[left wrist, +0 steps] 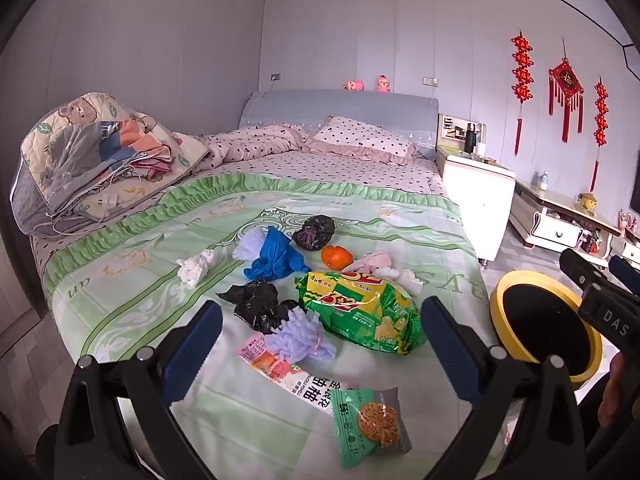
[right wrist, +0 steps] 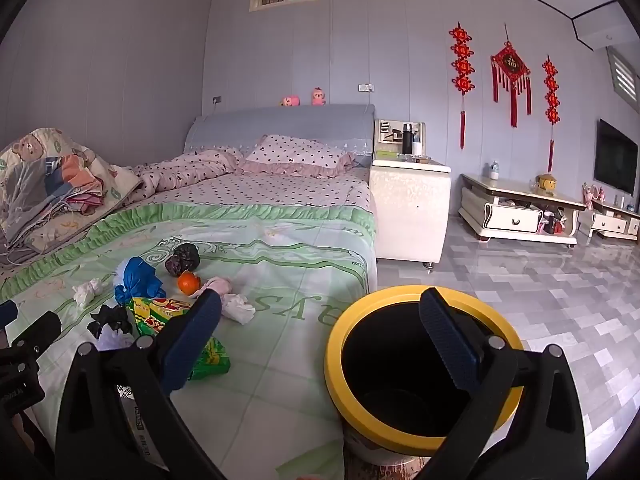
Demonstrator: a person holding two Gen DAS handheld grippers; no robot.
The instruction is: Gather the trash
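Observation:
Trash lies on the green bedspread [left wrist: 132,288]: a green snack bag [left wrist: 360,308], a small green biscuit packet [left wrist: 370,424], a pink-and-white wrapper [left wrist: 280,368], a lilac pompom [left wrist: 300,340], black bags [left wrist: 256,304], a blue bag [left wrist: 276,256], white tissues [left wrist: 196,266] and an orange [left wrist: 337,257]. My left gripper [left wrist: 320,336] is open and empty, hovering above the pompom and wrappers. My right gripper [right wrist: 320,336] is open and empty over the rim of the yellow-rimmed bin [right wrist: 420,368], which stands on the floor beside the bed. The bin also shows in the left wrist view [left wrist: 544,328].
Folded quilts [left wrist: 92,160] are piled on the bed's left side, with pillows [left wrist: 360,140] at the headboard. A white bedside cabinet [right wrist: 408,208] and a low TV stand [right wrist: 520,208] stand to the right on a grey tiled floor [right wrist: 540,300].

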